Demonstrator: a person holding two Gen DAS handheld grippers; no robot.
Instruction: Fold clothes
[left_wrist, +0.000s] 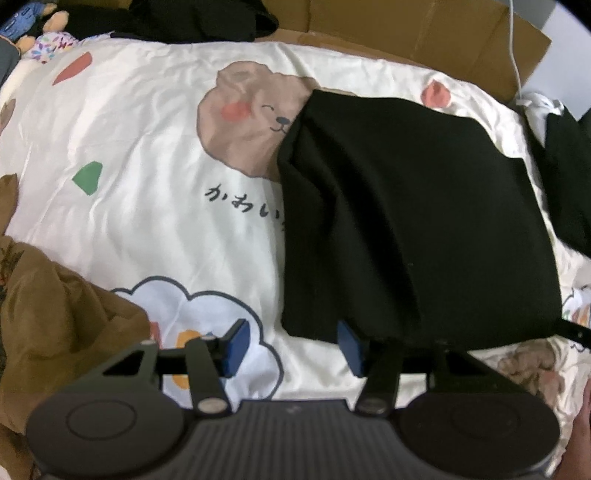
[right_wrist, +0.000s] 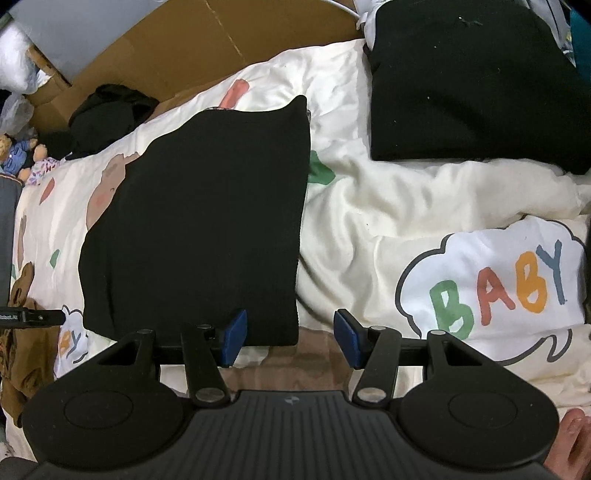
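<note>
Both claws hang low over the bed: the left claw (left_wrist: 291, 347) gapes, nothing pinched, right at the lower-left corner of the folded black garment (left_wrist: 413, 221) lying centre-right on the cartoon-bear duvet (left_wrist: 129, 147). The right claw (right_wrist: 291, 338) gapes too, straddling the garment's lower-right corner. Another folded black garment (right_wrist: 476, 85) sits upper right.

Your left gripper (left_wrist: 292, 347) and right gripper (right_wrist: 290, 339) look the same. Each has two black arms that end in flat blue pads (left_wrist: 236, 347). Shiny round silver pins (right_wrist: 211, 395) join the arms to the body. The body is dark grey with thin ridges (left_wrist: 291, 439) running along it. On each side sits a big round black disc (right_wrist: 99, 410) with a ring pressed into it.
</note>
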